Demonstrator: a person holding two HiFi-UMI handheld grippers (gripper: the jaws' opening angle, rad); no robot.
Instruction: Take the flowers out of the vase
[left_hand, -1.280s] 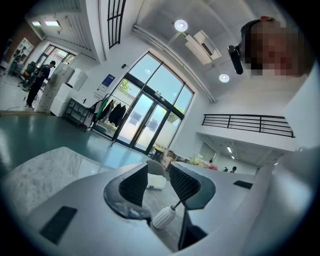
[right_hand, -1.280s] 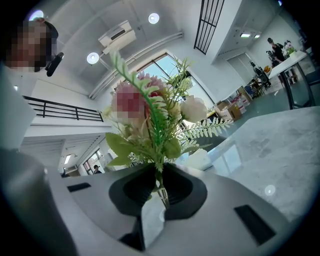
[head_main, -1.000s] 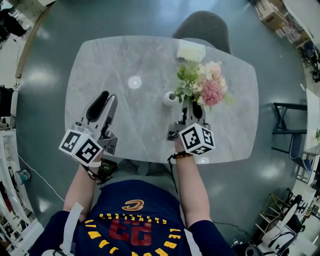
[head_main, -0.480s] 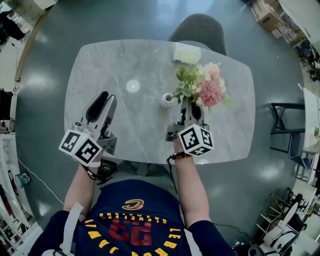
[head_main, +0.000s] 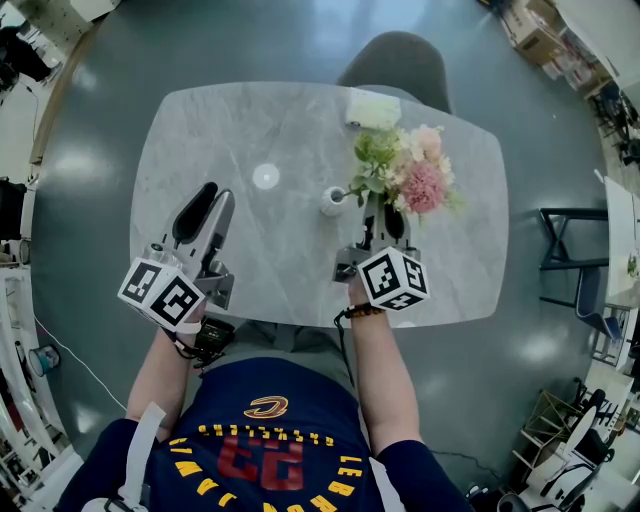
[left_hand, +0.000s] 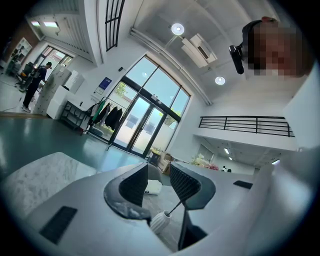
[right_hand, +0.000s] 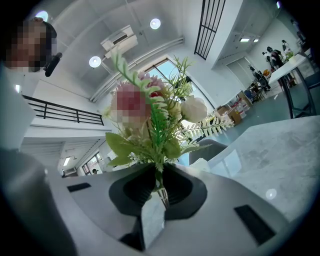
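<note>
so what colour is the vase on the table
The vase is white with a ribbed surface, clearest in the left gripper view.

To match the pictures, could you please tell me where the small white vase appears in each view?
Head view: vase in the middle of the table, left of the flowers.
Left gripper view: vase at bottom centre.
Right gripper view: not in it.
Shared landmark: white box at the table's far edge.

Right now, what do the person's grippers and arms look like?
The left gripper and right gripper are light grey with black ribbed pads, each bearing a white cube with black square markers. Short navy jersey sleeves; a dark bracelet on the right wrist.
</note>
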